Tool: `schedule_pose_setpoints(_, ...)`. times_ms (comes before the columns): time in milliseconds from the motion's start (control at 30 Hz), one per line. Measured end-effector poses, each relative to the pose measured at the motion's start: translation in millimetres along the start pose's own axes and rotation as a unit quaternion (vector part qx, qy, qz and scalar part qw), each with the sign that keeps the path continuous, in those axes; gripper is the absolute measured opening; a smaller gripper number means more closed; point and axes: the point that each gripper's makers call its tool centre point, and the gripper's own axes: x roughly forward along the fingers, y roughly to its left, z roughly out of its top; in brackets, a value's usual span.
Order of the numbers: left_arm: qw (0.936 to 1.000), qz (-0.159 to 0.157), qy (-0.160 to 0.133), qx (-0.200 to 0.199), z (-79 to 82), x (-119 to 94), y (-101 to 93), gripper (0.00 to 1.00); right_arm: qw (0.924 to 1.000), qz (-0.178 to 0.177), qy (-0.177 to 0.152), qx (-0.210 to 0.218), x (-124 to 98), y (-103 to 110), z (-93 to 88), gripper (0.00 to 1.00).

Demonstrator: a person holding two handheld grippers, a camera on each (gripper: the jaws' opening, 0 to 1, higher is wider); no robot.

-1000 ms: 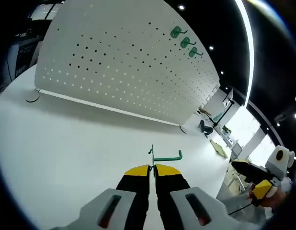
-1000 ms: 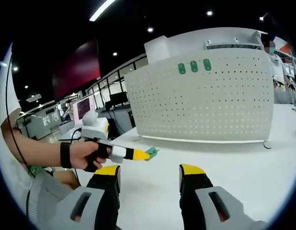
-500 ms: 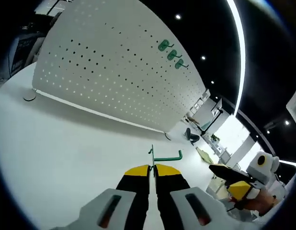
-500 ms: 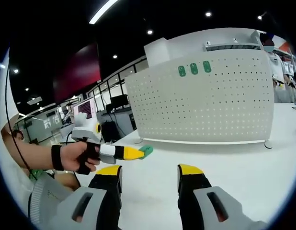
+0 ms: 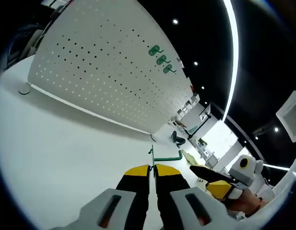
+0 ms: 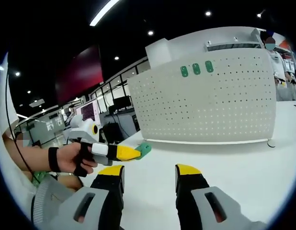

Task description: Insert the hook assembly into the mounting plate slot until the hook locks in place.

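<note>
In the left gripper view, my left hand-held gripper [image 5: 152,168] has its jaws pressed together on the green hook assembly [image 5: 163,155], which stands out just past the yellow tips with its bent arm pointing to the right. Ahead I see the white perforated mounting plate [image 5: 97,72] standing upright on the white bench [image 5: 52,143], well apart from the hook. Three green hooks [image 5: 160,59] already sit in a row near the top edge of the plate. Compared with one second ago, the plate has slid toward the upper left of the view and the ceiling light takes more of the right side. Because the hook keeps the same place between the jaws, I judge that my hand has turned and the things themselves have not moved. At the lower right, the right hand-held gripper [image 5: 212,177] comes in, closer to the middle than before.

In the right gripper view, my right hand-held gripper [image 6: 148,171] has its jaws wide apart with nothing between them. The left hand-held gripper [image 6: 131,152] is at the left, held by a hand [image 6: 71,157], with the green hook at its tip. It is now a little higher and nearer to the plate [image 6: 205,100] than a second ago. I think the approach is only starting: the hook must travel to a free slot, and the insertion is not yet done.
</note>
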Motion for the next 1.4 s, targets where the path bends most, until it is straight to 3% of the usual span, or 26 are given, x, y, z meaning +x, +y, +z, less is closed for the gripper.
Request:
schedule_pose_setpoints(433, 0.9984, -0.054, -0.005, -0.018, -0.2, -7.9, -25.2, 0.04, 0.9997, 0.016, -0.008, 0.014, 3.1, 6.7, 5.9, 0.37)
schedule_pose_setpoints(567, 0.9964, -0.082, -0.004, -0.020, -0.2, -8.7, -36.6, 0.04, 0.9989, 0.030, -0.029, 0.022, 3.1, 13.0, 12.8, 0.29)
schedule_pose_setpoints(767, 0.9941, -0.108, 0.003, -0.015, -1.9, -10.7, -49.6, 0.04, 0.9981, 0.032, -0.040, 0.032, 4.4, 11.5, 15.6, 0.27)
schedule_pose_setpoints(933, 0.9913, -0.128, 0.004, -0.030, -3.4, -10.7, -55.9, 0.04, 0.9961, 0.046, -0.046, 0.059, 3.7, 14.4, 17.0, 0.17)
schedule_pose_setpoints(1400, 0.9844, -0.170, 0.023, -0.039, -14.0, -11.9, -76.9, 0.04, 0.9902, 0.060, -0.081, 0.097, 0.3, 17.1, 28.6, 0.14)
